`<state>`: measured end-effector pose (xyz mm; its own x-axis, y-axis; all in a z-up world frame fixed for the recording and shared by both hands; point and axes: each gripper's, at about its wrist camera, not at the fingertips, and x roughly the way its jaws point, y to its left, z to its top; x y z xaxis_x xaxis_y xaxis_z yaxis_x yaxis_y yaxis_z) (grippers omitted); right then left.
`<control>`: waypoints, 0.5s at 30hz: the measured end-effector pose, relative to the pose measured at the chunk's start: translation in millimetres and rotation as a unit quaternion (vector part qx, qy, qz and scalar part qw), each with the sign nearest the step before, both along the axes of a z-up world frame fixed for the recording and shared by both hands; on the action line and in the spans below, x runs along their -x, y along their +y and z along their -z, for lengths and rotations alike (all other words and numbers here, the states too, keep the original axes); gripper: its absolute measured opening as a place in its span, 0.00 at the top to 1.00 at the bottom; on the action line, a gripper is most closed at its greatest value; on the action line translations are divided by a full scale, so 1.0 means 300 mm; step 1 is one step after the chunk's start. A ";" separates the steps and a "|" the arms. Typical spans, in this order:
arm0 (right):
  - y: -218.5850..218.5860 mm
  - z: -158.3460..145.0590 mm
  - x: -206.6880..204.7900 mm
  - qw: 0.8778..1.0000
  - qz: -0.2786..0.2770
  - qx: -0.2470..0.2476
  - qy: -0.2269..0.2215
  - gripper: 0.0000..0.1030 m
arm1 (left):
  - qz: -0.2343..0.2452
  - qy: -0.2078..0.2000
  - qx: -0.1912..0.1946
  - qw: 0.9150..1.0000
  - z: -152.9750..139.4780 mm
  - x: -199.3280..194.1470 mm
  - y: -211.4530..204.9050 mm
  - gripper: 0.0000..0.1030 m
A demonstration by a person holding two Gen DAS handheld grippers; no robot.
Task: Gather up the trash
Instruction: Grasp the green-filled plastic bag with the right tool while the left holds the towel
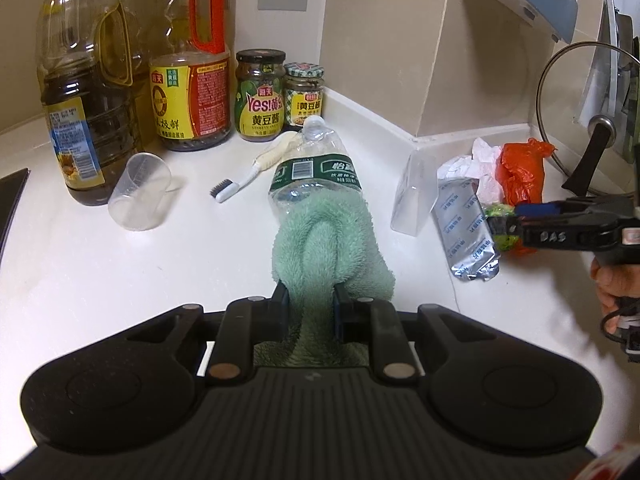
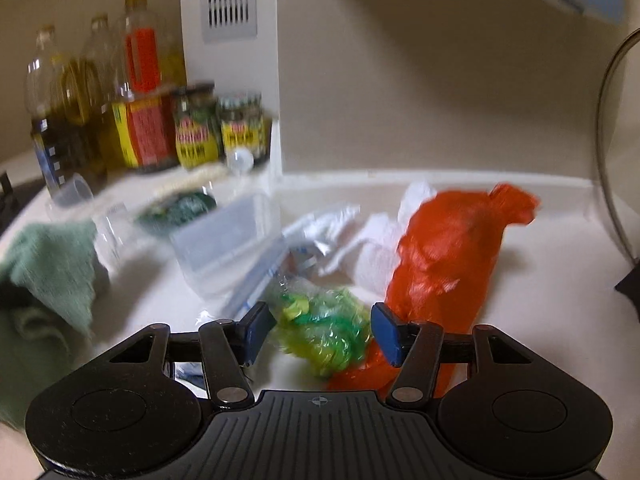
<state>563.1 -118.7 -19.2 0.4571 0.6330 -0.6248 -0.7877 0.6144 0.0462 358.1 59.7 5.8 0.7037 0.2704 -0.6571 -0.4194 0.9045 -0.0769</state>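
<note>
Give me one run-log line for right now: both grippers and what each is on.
left hand-held gripper: shut on green towel | right hand-held gripper: open, around green-yellow wrapper | red bag: on counter

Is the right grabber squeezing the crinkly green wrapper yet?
Apart. In the right wrist view the green wrapper sits between the right gripper's blue fingers, with slivers of counter visible on both sides, so neither presses it yet.
</note>
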 end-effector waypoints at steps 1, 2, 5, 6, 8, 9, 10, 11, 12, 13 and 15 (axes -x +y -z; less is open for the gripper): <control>0.003 0.014 -0.007 1.000 -0.006 0.005 0.006 0.44 | 0.001 0.000 0.001 1.000 0.001 -0.003 -0.002 0.83; 0.004 0.024 -0.012 1.000 -0.009 0.005 0.012 0.44 | 0.001 0.000 0.001 1.000 0.001 -0.005 -0.005 0.83; 0.002 0.039 -0.006 1.000 -0.013 0.005 0.004 0.54 | 0.003 0.003 0.000 1.000 0.007 -0.011 -0.013 0.83; 0.000 0.040 -0.002 1.000 -0.014 0.004 0.002 0.62 | 0.003 0.004 0.000 1.000 0.009 -0.011 -0.014 0.83; -0.004 0.039 0.007 1.000 -0.013 0.007 -0.001 0.68 | 0.004 0.006 0.000 1.000 0.014 -0.013 -0.013 0.83; -0.006 0.036 0.009 1.000 -0.011 0.007 -0.001 0.70 | 0.005 0.007 -0.001 1.000 0.015 -0.014 -0.015 0.83; -0.009 0.035 0.012 1.000 -0.011 0.006 -0.001 0.72 | 0.006 0.008 -0.003 1.000 0.016 -0.014 -0.019 0.83; -0.012 0.034 0.017 1.000 -0.010 0.006 -0.003 0.74 | 0.007 0.008 -0.004 1.000 0.017 -0.014 -0.020 0.83; -0.022 0.031 0.024 1.000 -0.010 0.003 -0.004 0.75 | 0.007 0.007 -0.005 1.000 0.016 -0.013 -0.023 0.83; -0.024 0.022 0.030 1.000 -0.011 0.001 -0.005 0.75 | 0.008 0.006 -0.006 1.000 0.014 -0.010 -0.027 0.83; -0.041 0.005 0.053 1.000 -0.010 -0.005 -0.014 0.75 | 0.009 0.003 -0.007 1.000 0.007 -0.003 -0.035 0.83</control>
